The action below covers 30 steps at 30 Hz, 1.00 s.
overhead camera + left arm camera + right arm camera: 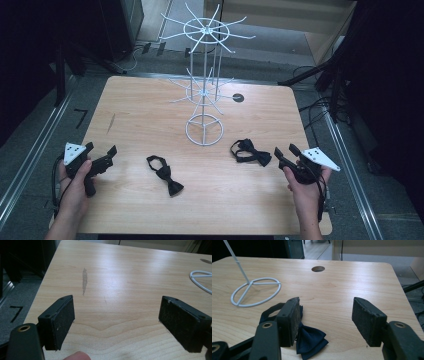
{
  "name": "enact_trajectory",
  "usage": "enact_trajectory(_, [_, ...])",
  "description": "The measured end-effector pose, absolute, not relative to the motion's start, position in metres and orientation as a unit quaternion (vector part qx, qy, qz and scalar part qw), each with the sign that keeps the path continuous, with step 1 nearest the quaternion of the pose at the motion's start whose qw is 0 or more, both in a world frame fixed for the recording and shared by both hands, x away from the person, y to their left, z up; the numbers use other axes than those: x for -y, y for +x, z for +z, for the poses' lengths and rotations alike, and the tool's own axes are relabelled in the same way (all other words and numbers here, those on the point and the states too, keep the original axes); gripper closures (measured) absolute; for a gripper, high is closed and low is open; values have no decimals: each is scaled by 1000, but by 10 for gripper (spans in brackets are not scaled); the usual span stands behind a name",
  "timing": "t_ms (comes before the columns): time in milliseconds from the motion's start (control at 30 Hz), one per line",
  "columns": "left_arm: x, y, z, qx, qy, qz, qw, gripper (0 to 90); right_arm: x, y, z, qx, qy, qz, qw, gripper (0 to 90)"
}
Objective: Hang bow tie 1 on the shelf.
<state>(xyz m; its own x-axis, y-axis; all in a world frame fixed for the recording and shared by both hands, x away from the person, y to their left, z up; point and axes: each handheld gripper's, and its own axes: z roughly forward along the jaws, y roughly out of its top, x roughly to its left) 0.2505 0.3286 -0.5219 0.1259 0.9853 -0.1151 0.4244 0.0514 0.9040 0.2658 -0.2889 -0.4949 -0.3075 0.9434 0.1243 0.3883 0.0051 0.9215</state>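
In the high view we hold the left tongs (102, 149) at the lower left of the frame, above the near left part of the wooden surface (150, 105), jaws apart with nothing between them. The right tongs (286, 151) sit at the lower right, also spread, just beside a bow tie (251, 151) whose strap loops off to its left. A second bow tie (165, 174) lies in the lower middle, well apart from both tongs. A white wire rack (205, 75) stands at the centre; its upper arms run against the floor behind and are hard to trace. Our forearms are cut off by the bottom edge.

In the left gripper view the left tongs (116, 325) gape over bare wood with a grey smear (84, 281). A curve of the wire rack (201, 280) is cut by the right edge, and a fingertip pokes in at the bottom. On the floor at far left we see a black mark like a "7".

In the right gripper view the right tongs (325, 321) stand open, and the dark bow tie (310, 338) lies partly hidden behind the left-hand jaw. The wire rack (255, 291) shows its ring base at the upper left, its pole cut by the top edge. A round hole (318, 269) lies beyond.
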Motion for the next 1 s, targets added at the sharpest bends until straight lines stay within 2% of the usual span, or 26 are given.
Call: enact_trajectory(1000, [-330,251,-522,-581,608,313,441,140,256,315,-507,-693,509,453,237,405])
